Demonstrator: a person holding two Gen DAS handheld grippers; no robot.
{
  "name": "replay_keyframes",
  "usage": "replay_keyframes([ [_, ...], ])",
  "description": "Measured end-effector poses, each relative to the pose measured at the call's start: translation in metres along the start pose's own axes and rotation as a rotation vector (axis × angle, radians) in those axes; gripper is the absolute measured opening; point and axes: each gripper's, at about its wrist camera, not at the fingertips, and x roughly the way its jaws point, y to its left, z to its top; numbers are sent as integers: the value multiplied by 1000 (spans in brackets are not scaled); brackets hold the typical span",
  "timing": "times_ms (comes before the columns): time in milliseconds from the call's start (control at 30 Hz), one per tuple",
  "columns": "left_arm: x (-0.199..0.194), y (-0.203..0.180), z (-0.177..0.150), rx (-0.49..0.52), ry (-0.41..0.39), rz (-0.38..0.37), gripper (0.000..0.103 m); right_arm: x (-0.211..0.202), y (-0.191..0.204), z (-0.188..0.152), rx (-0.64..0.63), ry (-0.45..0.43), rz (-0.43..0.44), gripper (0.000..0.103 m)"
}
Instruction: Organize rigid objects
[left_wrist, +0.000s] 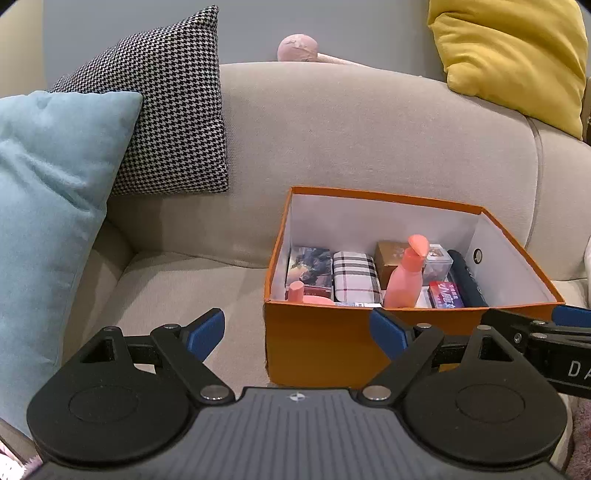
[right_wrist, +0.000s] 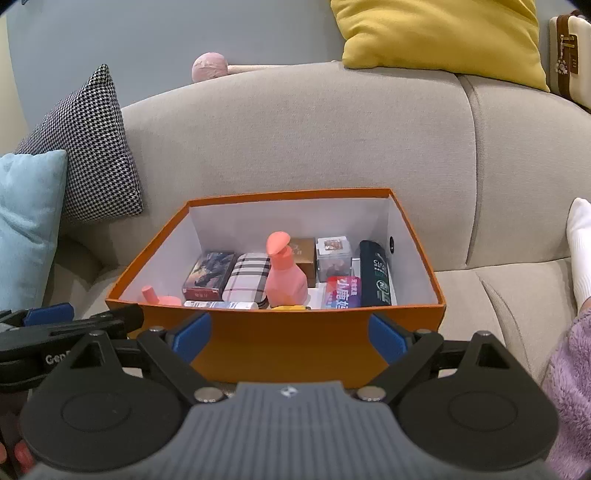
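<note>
Both tools hover low in front of an orange box (right_wrist: 258, 343) that sits on the seat of a beige sofa (right_wrist: 295, 129). Nearest the left wrist view, the left hand-held gripper (left_wrist: 297, 332) has its blue-padded fingers (left_wrist: 207, 332) spread wide apart with nothing between them; it sits before the box's left front corner, over bare seat cushion. The right hand-held gripper (right_wrist: 290, 334) is likewise released, its fingers spread across the box's front wall and empty. Each tool shows at the edge of the other's view, so they are side by side and close together.

Inside the box, the rigid things are packed along the white floor. A coral pump bottle (right_wrist: 284, 273) stands upright near the middle. To its left lies a plaid case (right_wrist: 247, 278), and left of that a dark printed carton (right_wrist: 208, 275). A second coral bottle (right_wrist: 159, 297) lies in the front left corner. Behind the pump bottle is a brown box (right_wrist: 306, 254), with a clear plastic cube (right_wrist: 334, 254) beside it. A red and purple packet (right_wrist: 343, 291) lies in front of the cube, and a dark bottle (right_wrist: 375, 273) lies along the right wall. A light tube (right_wrist: 221, 305) rests against the front wall.

On the sofa's left stand a pale blue cushion (left_wrist: 48, 221) and a houndstooth cushion (left_wrist: 170, 110); a yellow cushion (right_wrist: 443, 33) leans on the backrest, where a pink plush toy (right_wrist: 210, 66) also lies.
</note>
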Motion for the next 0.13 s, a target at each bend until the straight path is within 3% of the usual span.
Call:
replay_keyframes([
  [133,0,1,-1,-7,1,-3,103,1,0,0,-4,2,3,92],
])
